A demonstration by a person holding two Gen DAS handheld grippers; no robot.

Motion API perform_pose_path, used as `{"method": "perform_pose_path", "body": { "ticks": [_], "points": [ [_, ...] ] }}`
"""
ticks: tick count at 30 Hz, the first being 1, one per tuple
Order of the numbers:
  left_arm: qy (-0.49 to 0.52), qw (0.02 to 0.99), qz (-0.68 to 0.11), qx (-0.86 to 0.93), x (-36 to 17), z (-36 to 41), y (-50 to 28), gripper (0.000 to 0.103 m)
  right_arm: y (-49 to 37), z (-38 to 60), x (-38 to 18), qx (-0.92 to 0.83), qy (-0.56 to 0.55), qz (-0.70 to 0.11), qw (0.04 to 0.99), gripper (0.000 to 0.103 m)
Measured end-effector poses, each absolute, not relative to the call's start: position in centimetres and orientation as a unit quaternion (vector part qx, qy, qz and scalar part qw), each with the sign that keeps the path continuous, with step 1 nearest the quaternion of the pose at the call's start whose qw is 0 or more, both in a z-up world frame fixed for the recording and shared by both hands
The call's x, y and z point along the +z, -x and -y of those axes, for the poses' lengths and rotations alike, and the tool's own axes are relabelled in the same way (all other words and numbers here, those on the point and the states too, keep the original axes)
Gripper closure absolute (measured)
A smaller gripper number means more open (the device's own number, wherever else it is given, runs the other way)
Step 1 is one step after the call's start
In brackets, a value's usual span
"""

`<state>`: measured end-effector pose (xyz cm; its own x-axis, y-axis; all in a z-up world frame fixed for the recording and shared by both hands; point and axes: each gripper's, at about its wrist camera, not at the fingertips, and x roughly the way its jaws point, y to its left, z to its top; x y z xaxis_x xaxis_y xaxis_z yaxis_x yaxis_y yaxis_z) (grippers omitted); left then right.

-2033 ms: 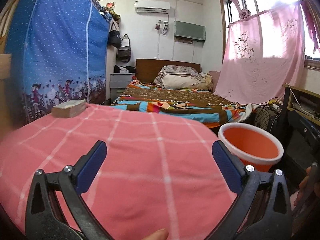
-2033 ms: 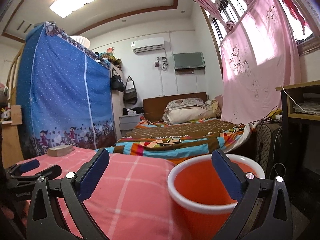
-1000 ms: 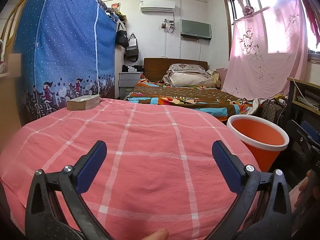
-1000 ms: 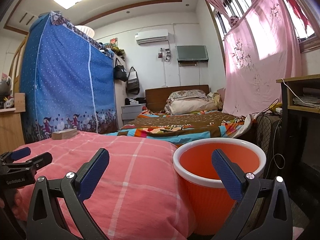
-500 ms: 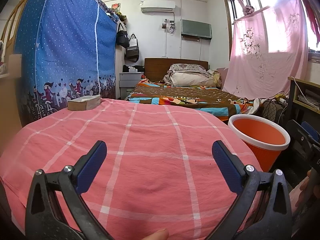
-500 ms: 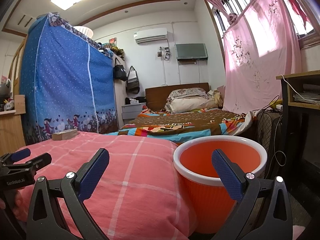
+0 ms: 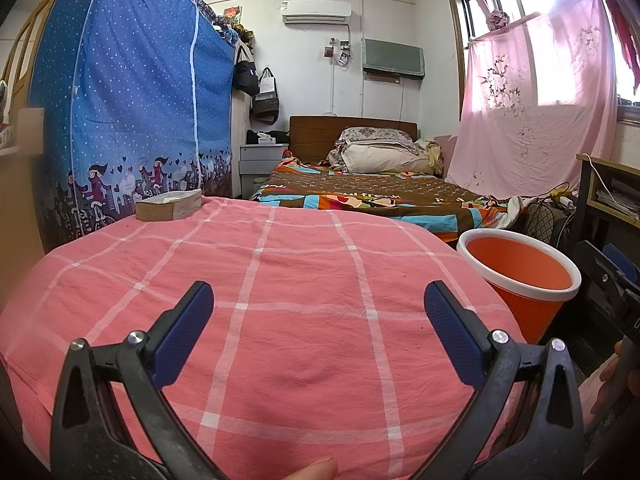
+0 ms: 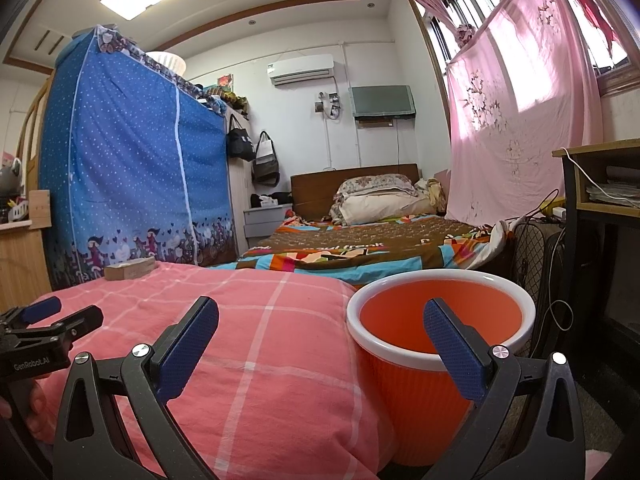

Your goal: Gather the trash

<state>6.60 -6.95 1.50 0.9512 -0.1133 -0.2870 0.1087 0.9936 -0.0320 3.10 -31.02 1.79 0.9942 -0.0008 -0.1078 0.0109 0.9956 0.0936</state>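
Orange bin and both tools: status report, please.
Left tool open, empty. Right tool open, empty. Orange bin upright beside pink bedspread. No trash visible, nothing blocking.

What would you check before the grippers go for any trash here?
1. Left gripper open and holding nothing: ok.
2. Right gripper open and holding nothing: ok.
3. Bin upright beside the pink cloth, mouth open: ok.
4. Bin has room: ok, no trash shows inside.
5. Trash in sight: not ok; only a box sits at the cloth's far left corner, and whether it is trash, cannot tell.
6. Path over the cloth to the box: ok, nothing lies between.
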Motion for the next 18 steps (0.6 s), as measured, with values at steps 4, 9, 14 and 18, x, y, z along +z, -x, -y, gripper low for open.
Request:
{"method": "perform_pose_path", "body": {
  "ticks": [4, 9, 14, 18],
  "points": [
    [0.007, 0.988, -0.146, -0.056, 1.51, 6.96, -6.59, 0.000, -3.03, 31.04, 1.69, -0.003, -0.047, -0.054, 0.997, 0.000],
    [0.008, 0.988, -0.145, -0.056, 1.52, 6.96, -6.58, 0.000, -3.02, 30.98, 1.69, -0.003, -0.048, -0.055, 0.997, 0.000],
    [0.007, 0.990, -0.130, -0.055, 1.76, 6.78, -6.30, 0.000, -3.01, 30.94, 1.67, -0.003, -0.047, -0.055, 0.997, 0.000],
    [0.005, 0.989, -0.135, -0.066, 1.84, 6.91, -6.47, 0.000, -2.98, 30.89, 1.66, -0.003, -0.047, -0.056, 0.997, 0.000]
  ]
}}
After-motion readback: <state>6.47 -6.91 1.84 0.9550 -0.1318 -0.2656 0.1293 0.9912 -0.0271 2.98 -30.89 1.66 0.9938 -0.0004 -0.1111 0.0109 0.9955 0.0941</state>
